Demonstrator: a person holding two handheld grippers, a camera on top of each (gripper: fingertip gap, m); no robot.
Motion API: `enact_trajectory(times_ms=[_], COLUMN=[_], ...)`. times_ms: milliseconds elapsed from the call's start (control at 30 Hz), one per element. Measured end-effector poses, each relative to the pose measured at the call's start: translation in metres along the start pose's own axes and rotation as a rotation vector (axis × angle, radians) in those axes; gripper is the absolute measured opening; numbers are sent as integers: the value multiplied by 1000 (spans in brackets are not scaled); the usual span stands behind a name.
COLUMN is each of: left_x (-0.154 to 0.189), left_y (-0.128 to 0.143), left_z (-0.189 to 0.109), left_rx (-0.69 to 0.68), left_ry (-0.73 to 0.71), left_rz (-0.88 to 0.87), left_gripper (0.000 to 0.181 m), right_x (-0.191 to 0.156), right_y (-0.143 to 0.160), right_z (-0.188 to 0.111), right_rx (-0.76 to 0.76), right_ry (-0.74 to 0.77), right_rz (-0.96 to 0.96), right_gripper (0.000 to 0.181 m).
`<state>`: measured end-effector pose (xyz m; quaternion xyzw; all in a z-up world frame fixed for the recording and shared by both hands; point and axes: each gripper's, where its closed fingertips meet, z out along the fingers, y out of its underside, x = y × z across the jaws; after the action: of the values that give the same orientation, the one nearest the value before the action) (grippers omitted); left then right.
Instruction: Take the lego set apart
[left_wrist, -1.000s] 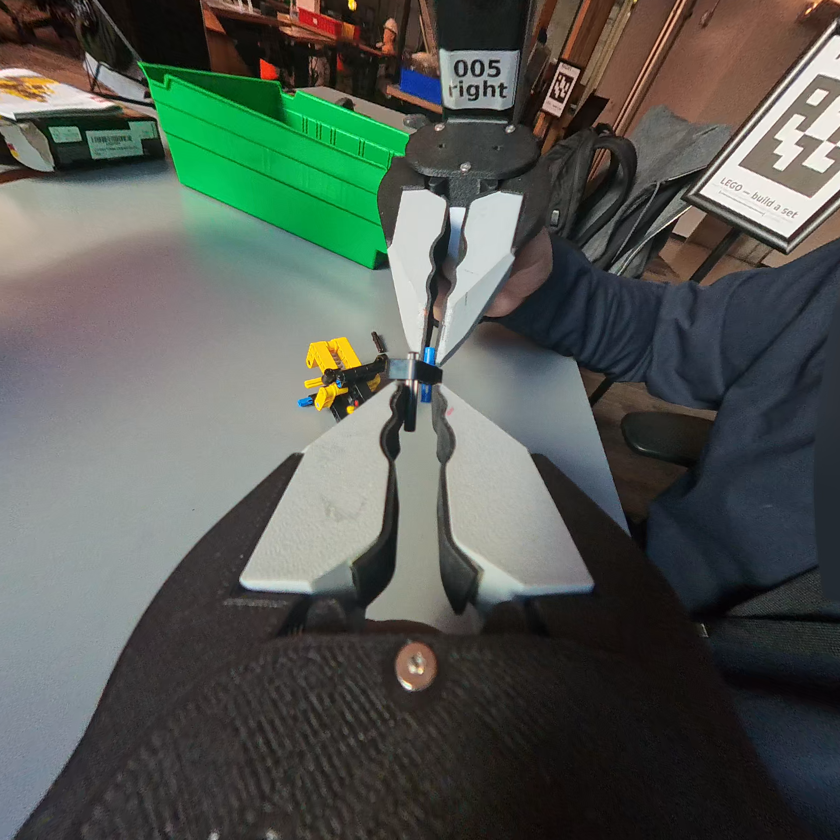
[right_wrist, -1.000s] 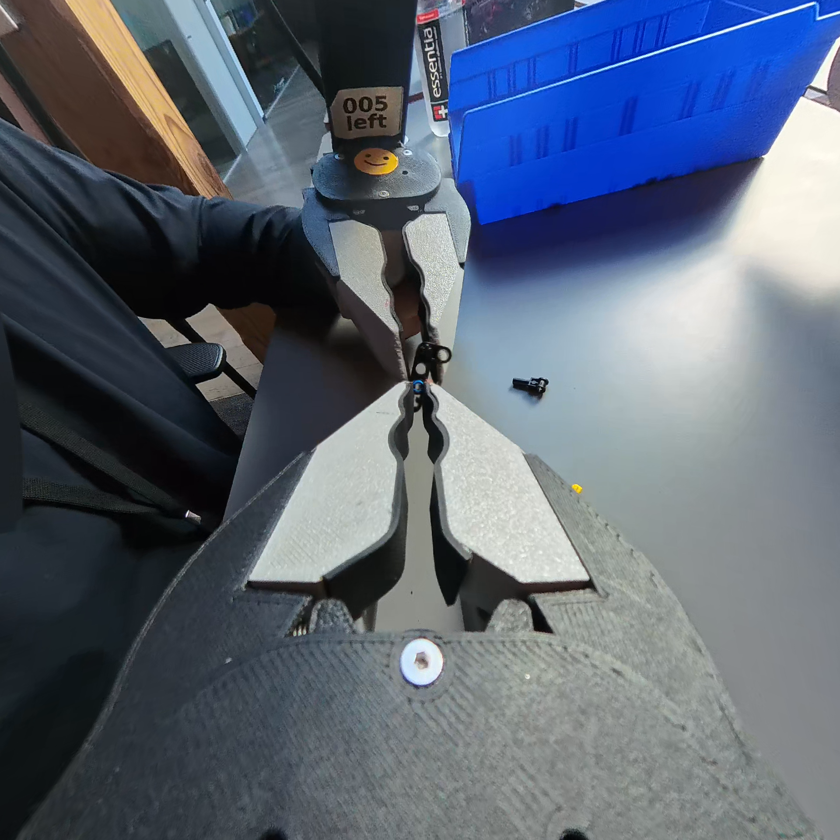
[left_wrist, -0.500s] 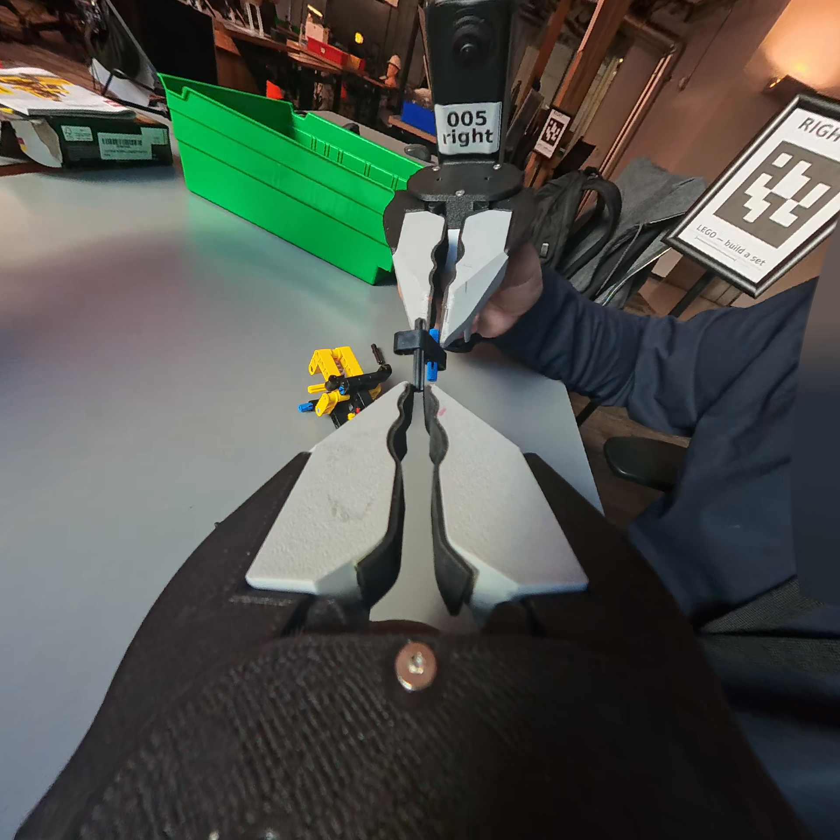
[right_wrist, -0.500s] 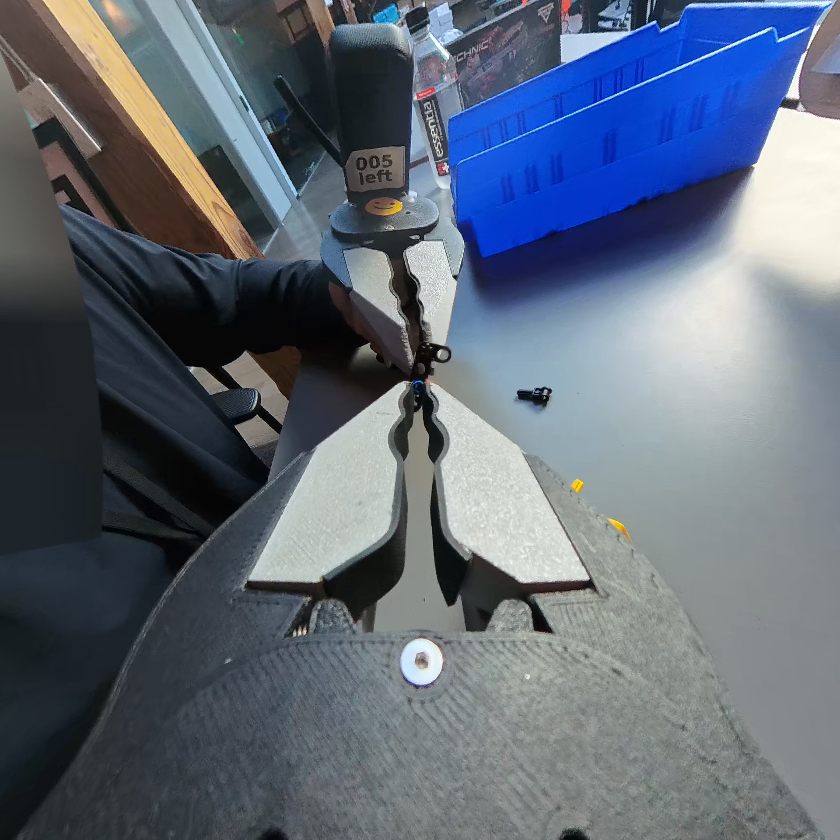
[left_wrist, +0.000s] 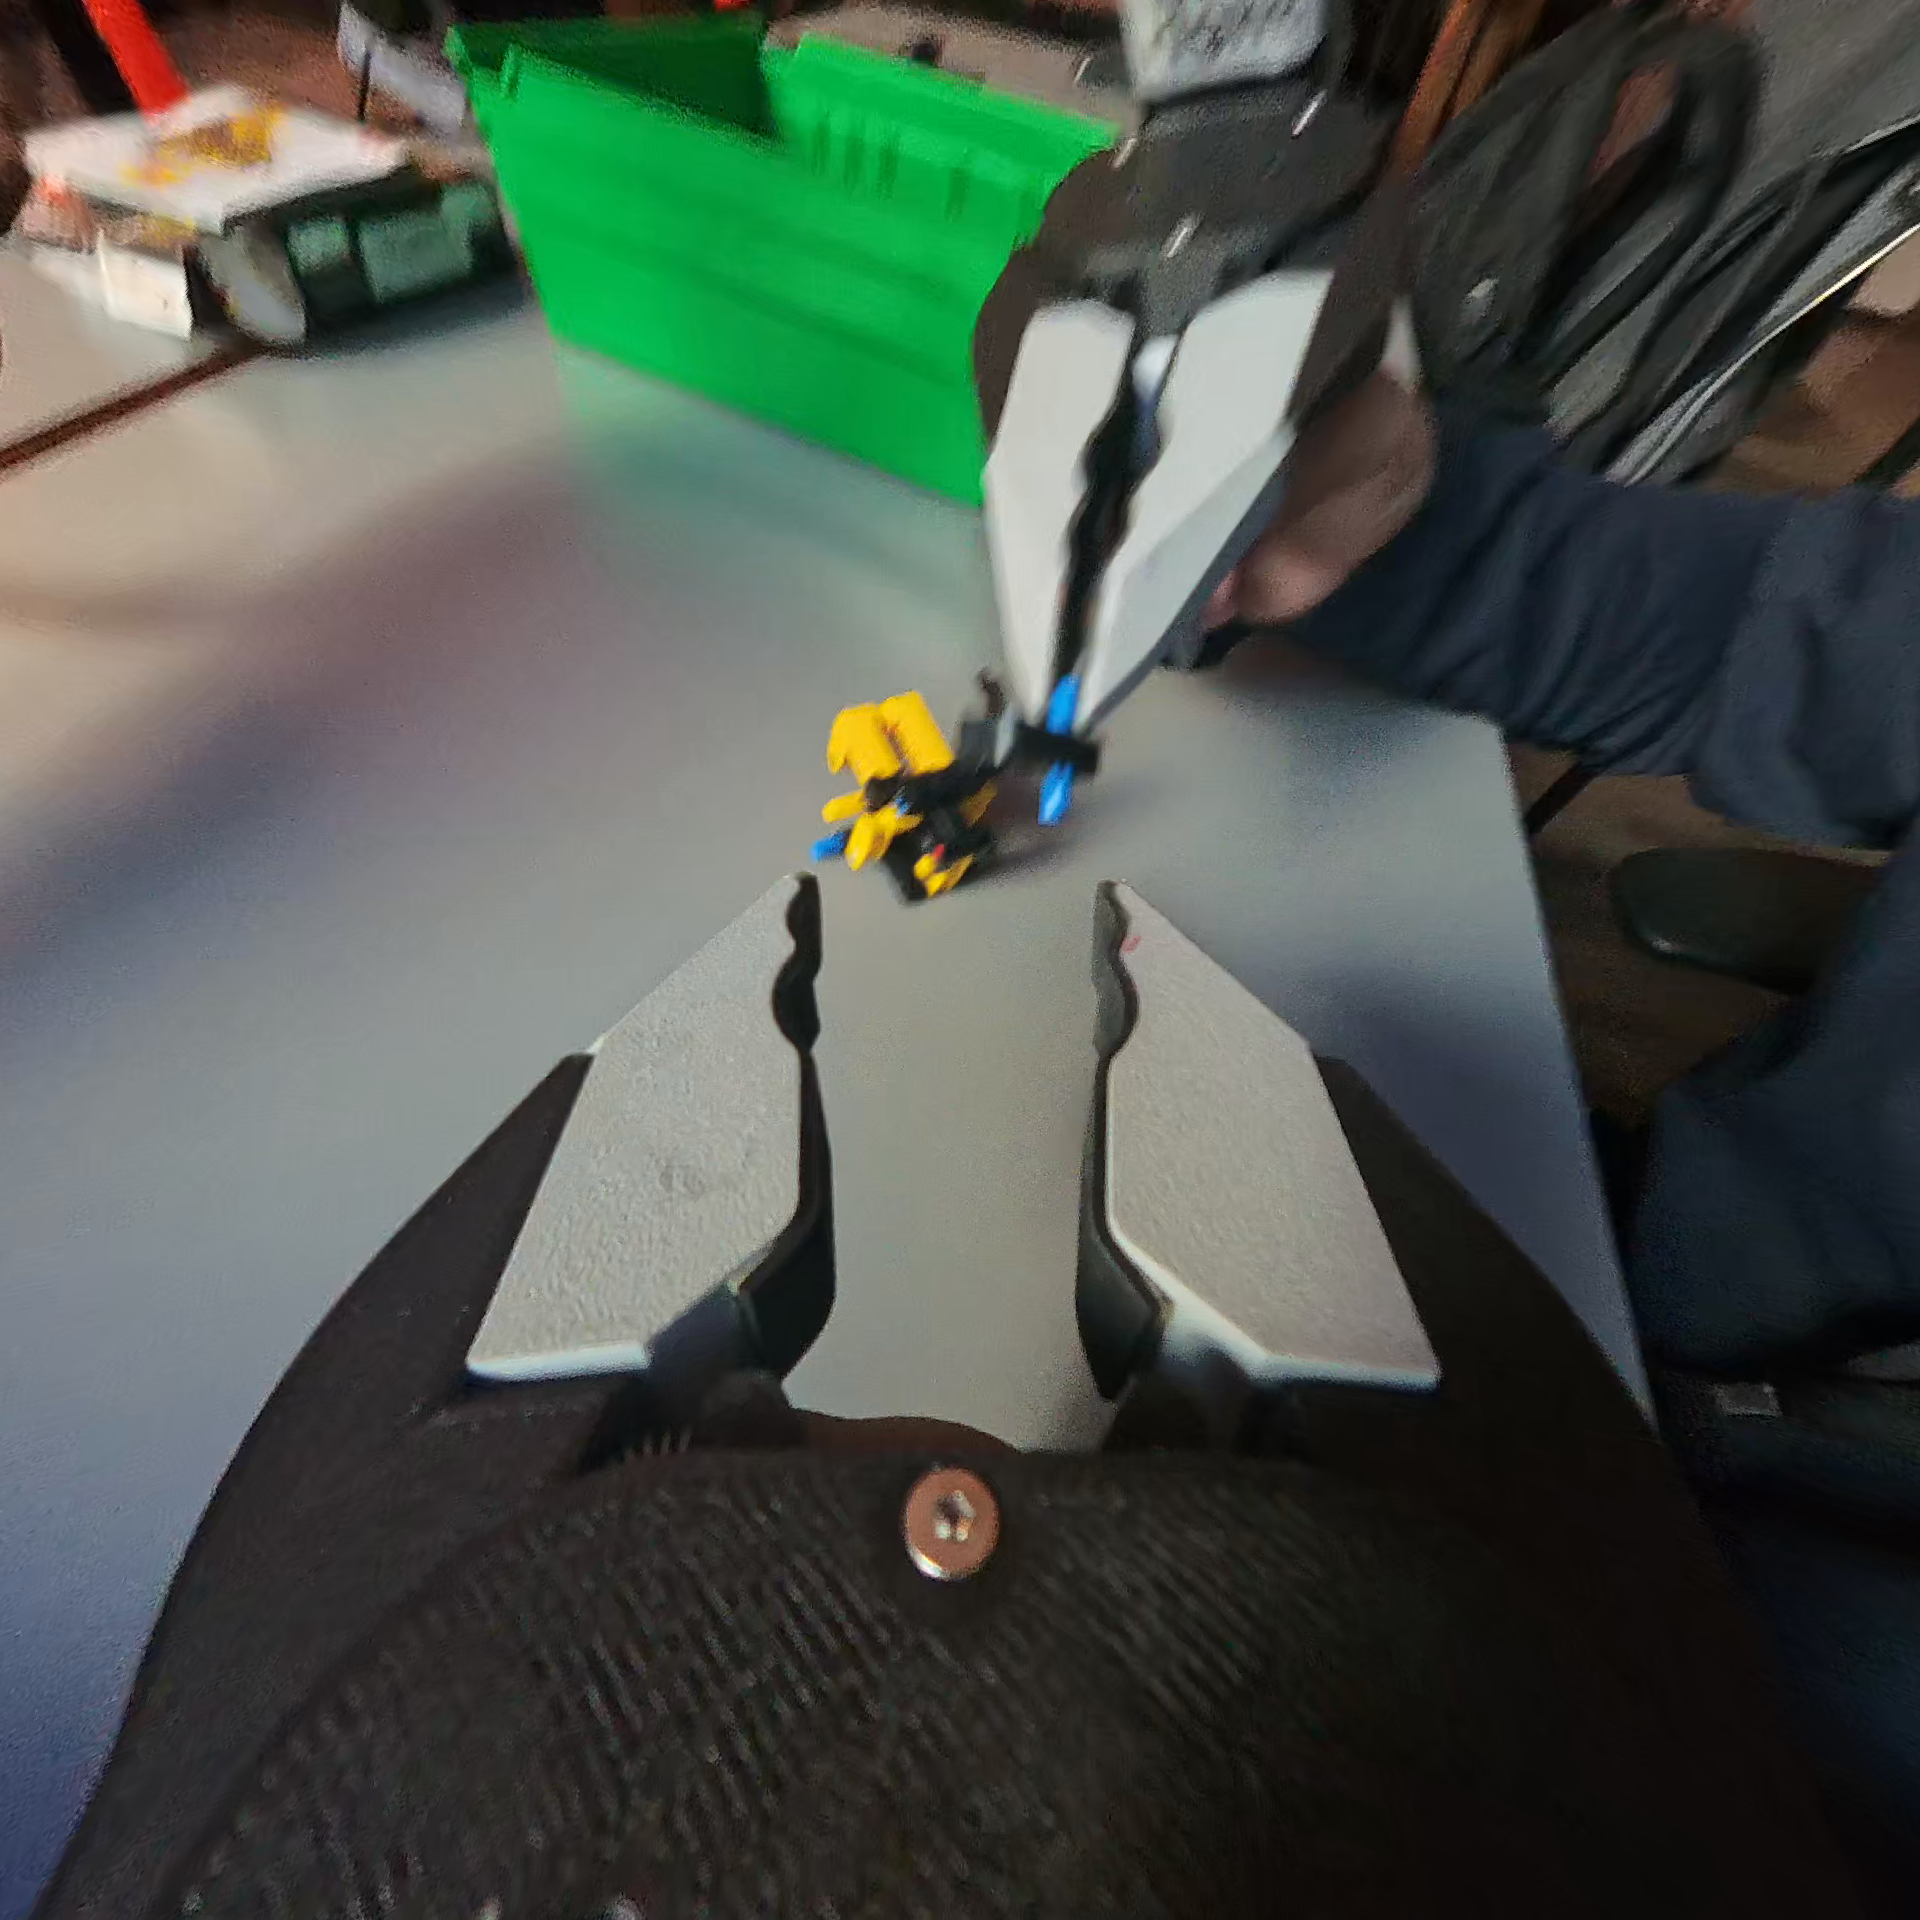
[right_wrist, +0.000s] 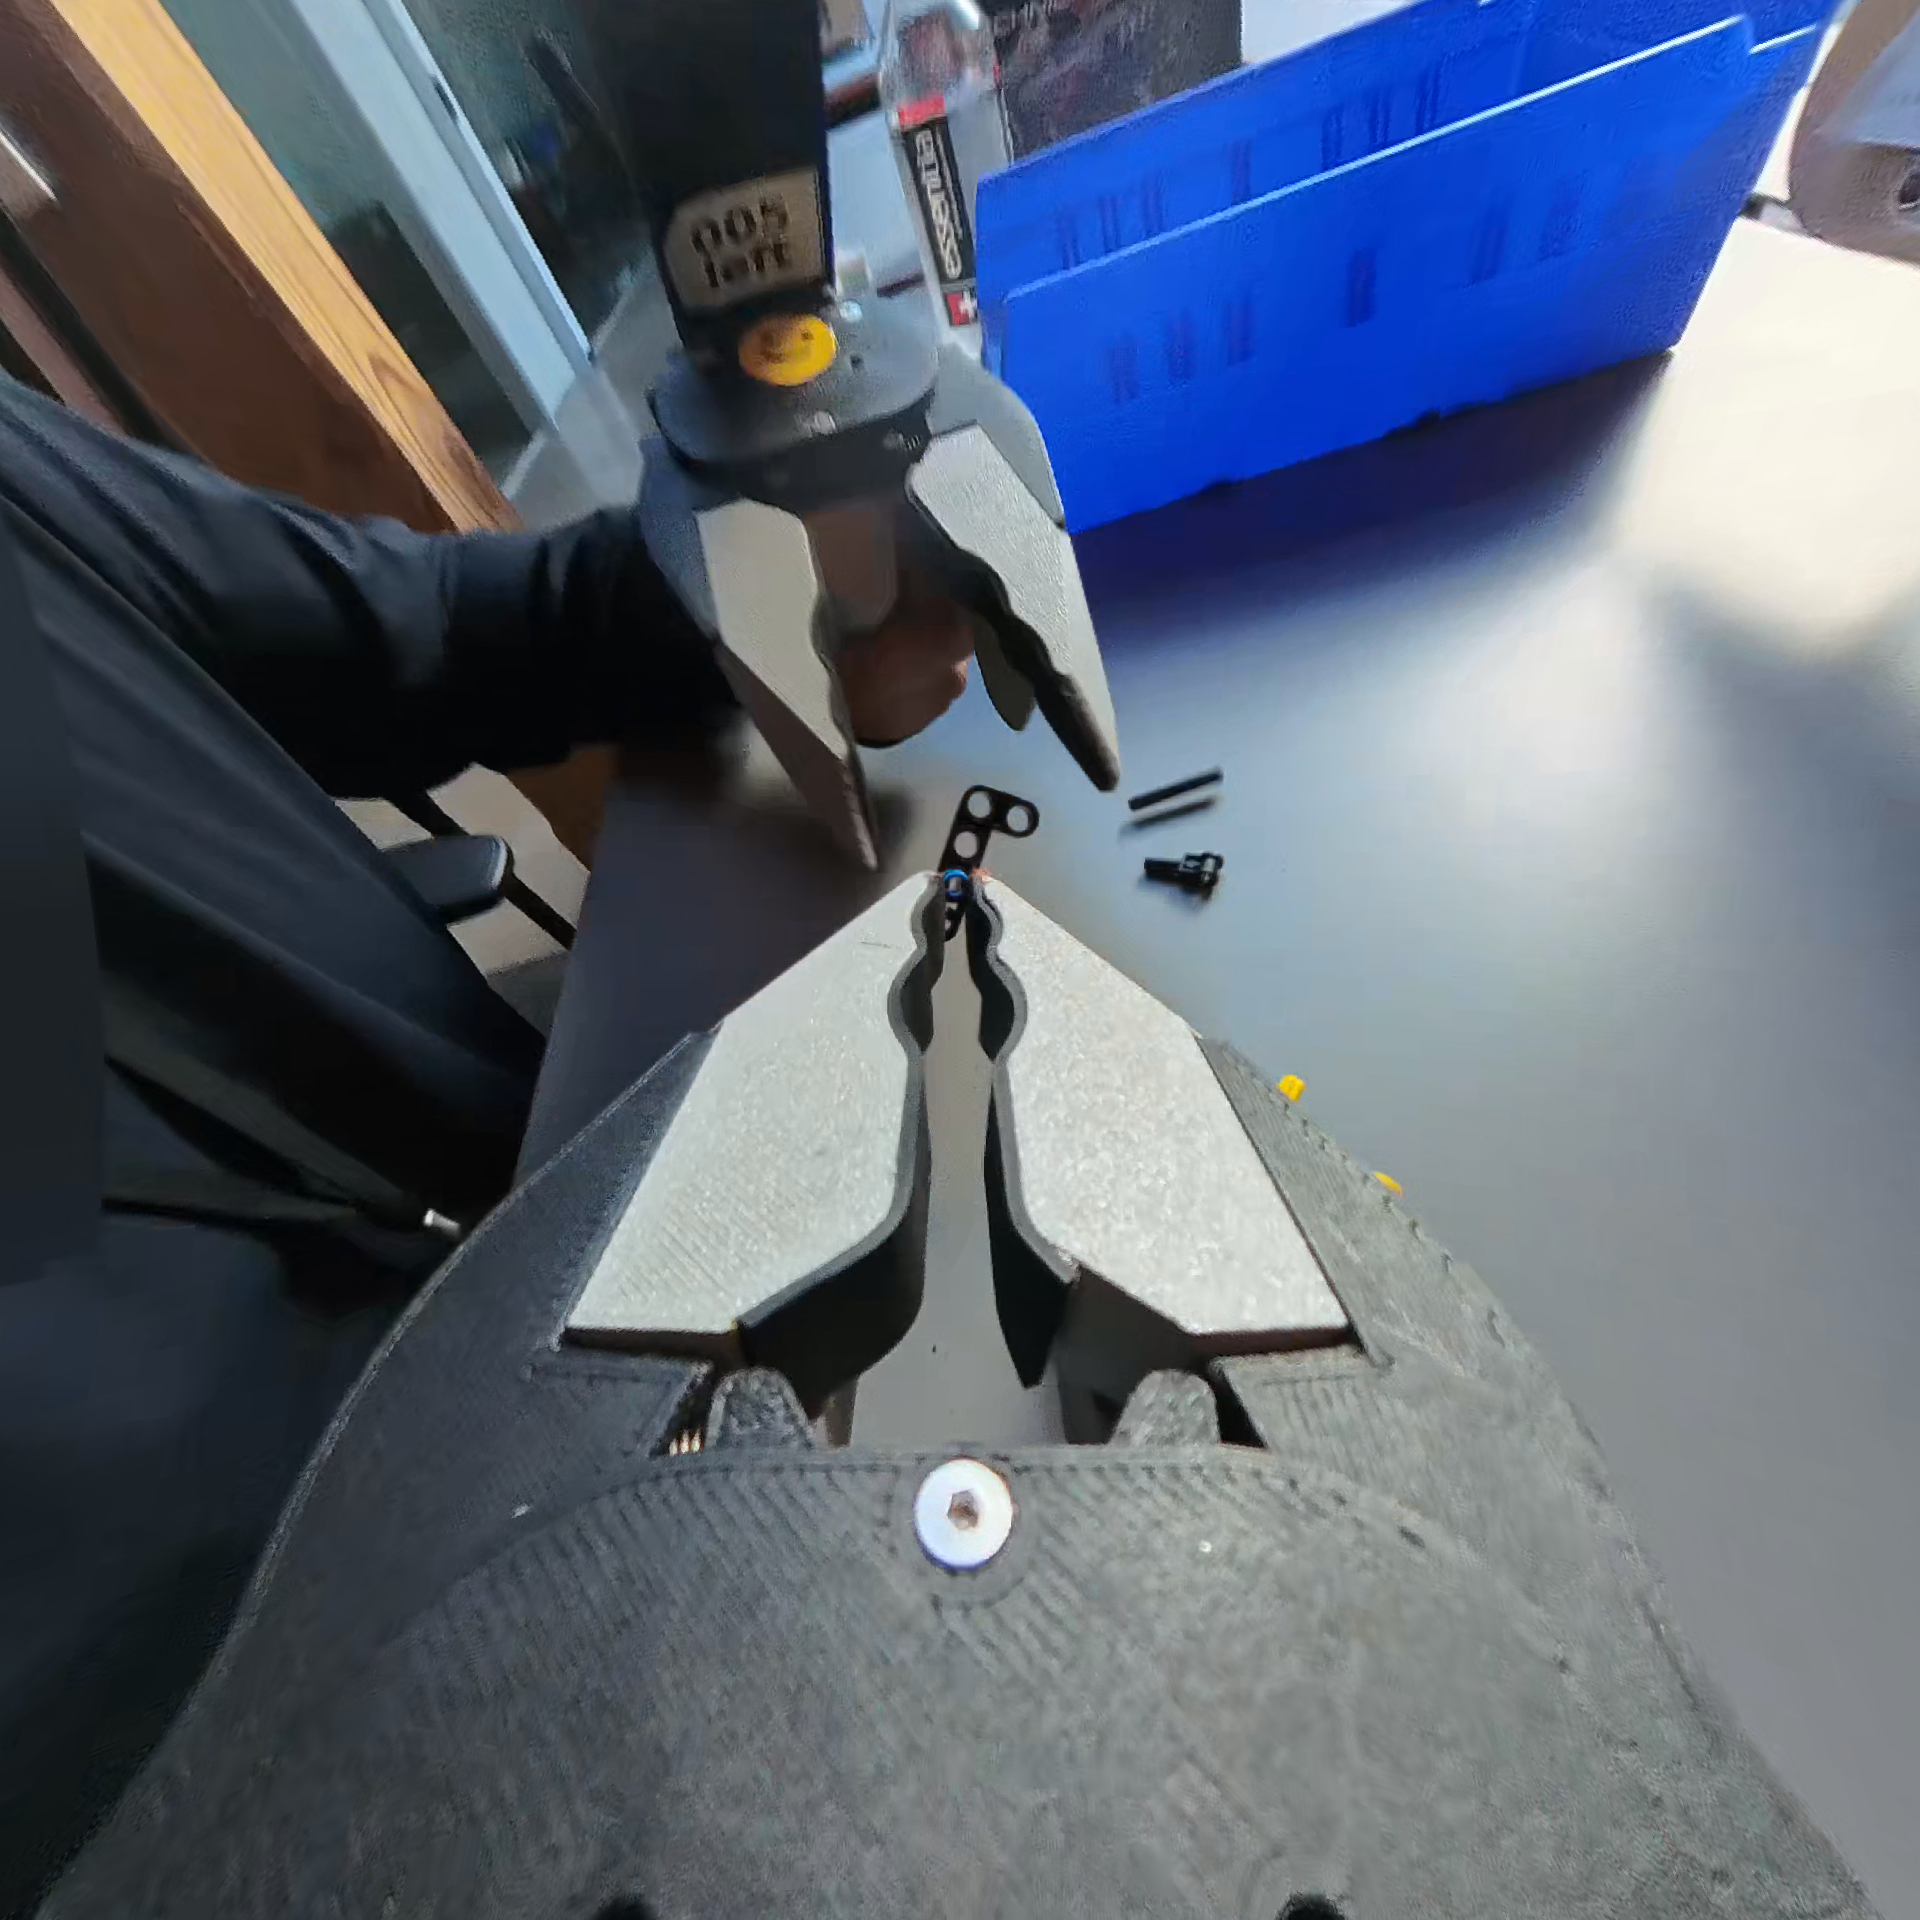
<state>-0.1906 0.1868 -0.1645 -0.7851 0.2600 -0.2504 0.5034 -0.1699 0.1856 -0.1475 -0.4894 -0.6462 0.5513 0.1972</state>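
My left gripper (left_wrist: 956, 894) gapes empty. My right gripper (right_wrist: 958, 883) pinches a black beam with a blue pin (left_wrist: 1058, 748), just right of the yellow lego set (left_wrist: 904, 795) on the bench (left_wrist: 416, 831).

In the left wrist view we see the green bin (left_wrist: 769, 260) and the boxes (left_wrist: 260, 229) behind it only as motion blur, and we cannot tell the yellow lego cluster's (left_wrist: 904, 795) single parts. In the right wrist view our own housing hides most of that cluster; two yellow bits (right_wrist: 1290, 1088) peek out. The blue bin (right_wrist: 1403, 260) runs off the top edge.
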Motion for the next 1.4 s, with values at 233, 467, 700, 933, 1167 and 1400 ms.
enact_trajectory(times_ms=[233,467,700,933,1167,1400], left_x=[22,19,8,13,-2,6], left_y=[-7,-11,-29,-19,-28,-29], left_z=[2,5,-1,15,0,1], left_rx=[60,132,278,217,335,328], left_ry=[118,106,42,52,49,75], left_rz=[-16,-125,-231,-235,-335,-314], left_gripper=[18,16,14,14,14,14], right_x=[-15,-8,6,42,10,13], right_y=[7,1,-29,-45,-27,-39], right_z=[12,7,-1,-48,-6,-12], right_rx=[-41,-15,256,445,191,248], right_ry=[-47,-7,16,57,31,100], right_rz=[-60,-62,136,246,64,26], right_gripper=[1,1,0,0,0,2])
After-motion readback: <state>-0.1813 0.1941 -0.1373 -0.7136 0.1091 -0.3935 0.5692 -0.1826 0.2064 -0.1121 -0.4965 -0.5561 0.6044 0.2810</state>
